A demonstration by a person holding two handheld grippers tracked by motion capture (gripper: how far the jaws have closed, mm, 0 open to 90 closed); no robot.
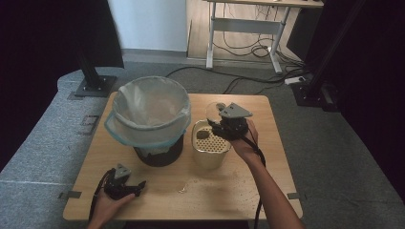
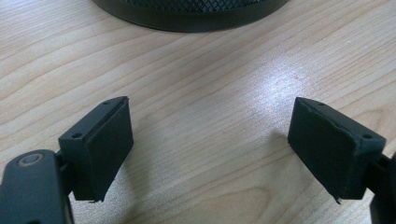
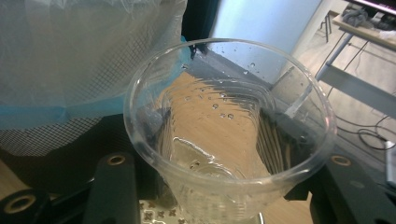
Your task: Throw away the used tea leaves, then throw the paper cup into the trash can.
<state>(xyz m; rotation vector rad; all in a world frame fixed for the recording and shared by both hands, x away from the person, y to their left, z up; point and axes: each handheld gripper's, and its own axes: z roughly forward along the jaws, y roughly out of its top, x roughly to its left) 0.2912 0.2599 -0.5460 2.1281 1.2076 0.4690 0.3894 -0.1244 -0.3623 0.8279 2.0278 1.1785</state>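
My right gripper (image 1: 218, 119) is shut on a clear plastic cup (image 1: 213, 110) and holds it above the far rim of a beige perforated container (image 1: 210, 149). The cup (image 3: 229, 135) looks wet inside, with droplets on its wall. A dark lump (image 1: 202, 135) lies on the container's perforated top. My left gripper (image 1: 139, 184) rests near the table's front left edge, open, with bare wood between its pads (image 2: 100, 147). The black mesh bin (image 1: 157, 153), lined with a translucent bag (image 1: 150, 109), stands just beyond it.
A wet patch (image 1: 184, 187) marks the wooden table (image 1: 267, 181) in front of the container. The bin's black base rim (image 2: 196, 16) lies ahead of the left gripper. Black stands, cables and a desk frame sit on the grey floor behind.
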